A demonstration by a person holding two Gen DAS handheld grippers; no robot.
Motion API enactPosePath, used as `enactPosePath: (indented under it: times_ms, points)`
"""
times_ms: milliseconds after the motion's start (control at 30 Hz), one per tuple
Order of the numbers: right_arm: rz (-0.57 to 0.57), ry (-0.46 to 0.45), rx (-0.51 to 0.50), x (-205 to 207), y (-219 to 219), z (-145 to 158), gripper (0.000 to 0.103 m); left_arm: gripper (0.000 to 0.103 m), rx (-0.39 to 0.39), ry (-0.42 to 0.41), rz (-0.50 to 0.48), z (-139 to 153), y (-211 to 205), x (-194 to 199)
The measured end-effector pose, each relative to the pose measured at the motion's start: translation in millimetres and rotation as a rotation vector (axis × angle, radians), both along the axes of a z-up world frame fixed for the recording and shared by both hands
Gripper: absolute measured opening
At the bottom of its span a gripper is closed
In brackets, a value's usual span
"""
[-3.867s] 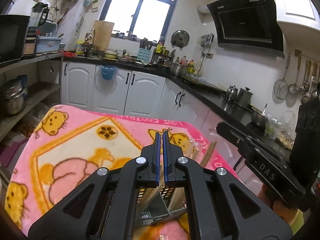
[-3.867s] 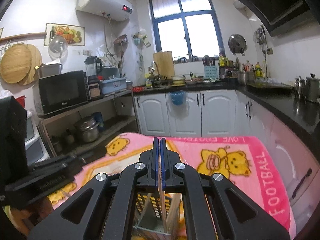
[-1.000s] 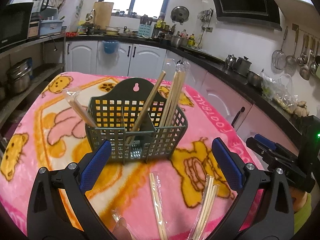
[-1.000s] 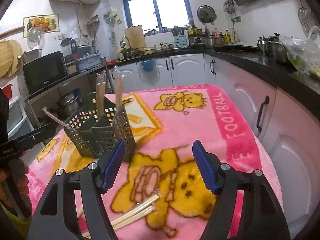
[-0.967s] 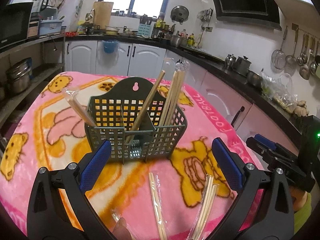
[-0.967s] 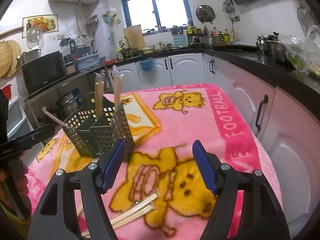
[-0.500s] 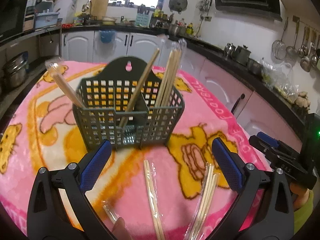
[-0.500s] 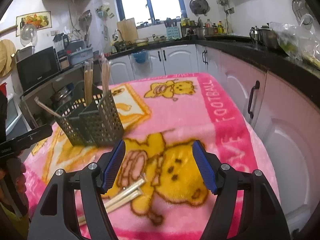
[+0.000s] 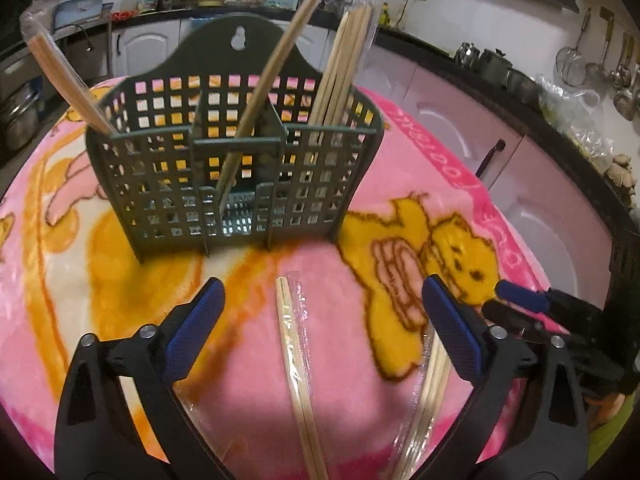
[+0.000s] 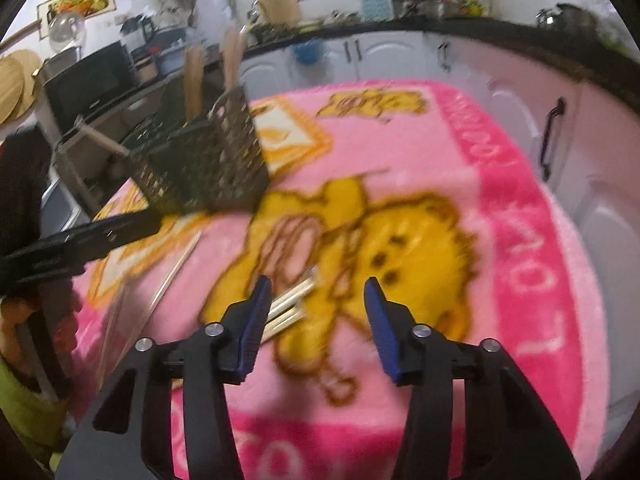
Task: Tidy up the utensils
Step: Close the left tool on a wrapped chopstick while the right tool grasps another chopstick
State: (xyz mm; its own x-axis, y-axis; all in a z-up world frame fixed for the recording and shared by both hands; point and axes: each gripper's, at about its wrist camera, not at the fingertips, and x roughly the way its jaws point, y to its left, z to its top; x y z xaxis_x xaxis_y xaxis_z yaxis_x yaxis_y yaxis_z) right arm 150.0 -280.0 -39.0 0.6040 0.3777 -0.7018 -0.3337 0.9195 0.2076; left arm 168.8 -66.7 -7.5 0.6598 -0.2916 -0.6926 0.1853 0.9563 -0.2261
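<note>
A dark green slotted basket (image 9: 236, 168) stands on the pink blanket (image 9: 248, 320) with chopsticks upright in its left (image 9: 64, 76), middle (image 9: 264, 88) and right (image 9: 340, 68) compartments. One plastic-wrapped chopstick pair (image 9: 296, 368) lies on the blanket between the wide fingers of my left gripper (image 9: 322, 312), whose jaws are closing without touching it. A second wrapped bundle (image 9: 428, 392) lies by its right finger. In the blurred right wrist view, my right gripper (image 10: 317, 292) hangs low over that bundle (image 10: 288, 304). Its jaws are closing, and the bundle's ends poke in beside the left pad.
The basket (image 10: 200, 168) sits left of the right gripper, with the left gripper (image 10: 88, 240) reaching in from the left. The table's edge drops off near white cabinet doors (image 10: 560, 140) on the right. A counter with pots (image 9: 492, 64) runs behind.
Both grippers have sunk toward the blanket and tipped downward, so the basket and loose chopsticks look closer. The right jaws have narrowed clearly, the left ones slightly.
</note>
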Motion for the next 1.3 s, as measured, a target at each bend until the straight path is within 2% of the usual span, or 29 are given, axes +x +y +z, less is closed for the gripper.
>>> enactPosePath:
  times_ms: [33, 133, 300, 700, 833, 867, 967, 1233, 1300]
  points:
    - [0.010, 0.010, 0.003, 0, 3, -3, 0.040, 0.079, 0.006, 0.012, -0.006, -4, -1, 2]
    - [0.028, 0.032, 0.007, 0, 9, -9, 0.039, 0.070, 0.007, 0.056, -0.004, -14, -1, 9]
    - [0.036, 0.058, 0.014, 0, 12, -17, 0.039, 0.069, -0.012, 0.092, 0.003, -26, 2, 17]
    - [0.036, 0.082, 0.051, 5, 6, -25, 0.034, 0.057, 0.018, 0.147, 0.003, -46, -10, 46]
    - [0.036, 0.079, 0.047, 7, 8, -26, 0.023, 0.048, 0.029, 0.152, 0.012, -48, -10, 51]
    - [0.036, 0.077, 0.046, 7, 8, -26, 0.017, 0.046, 0.032, 0.153, 0.018, -48, -10, 51]
    - [0.035, 0.061, 0.046, 6, 8, -23, 0.011, 0.041, 0.046, 0.152, 0.024, -49, -11, 52]
    - [0.000, -0.020, 0.055, 1, 0, 0, 0.006, 0.016, 0.062, 0.157, 0.065, -49, -1, 55]
    - [-0.007, -0.044, 0.059, 0, -2, 8, 0.006, 0.013, 0.063, 0.158, 0.066, -49, 1, 54]
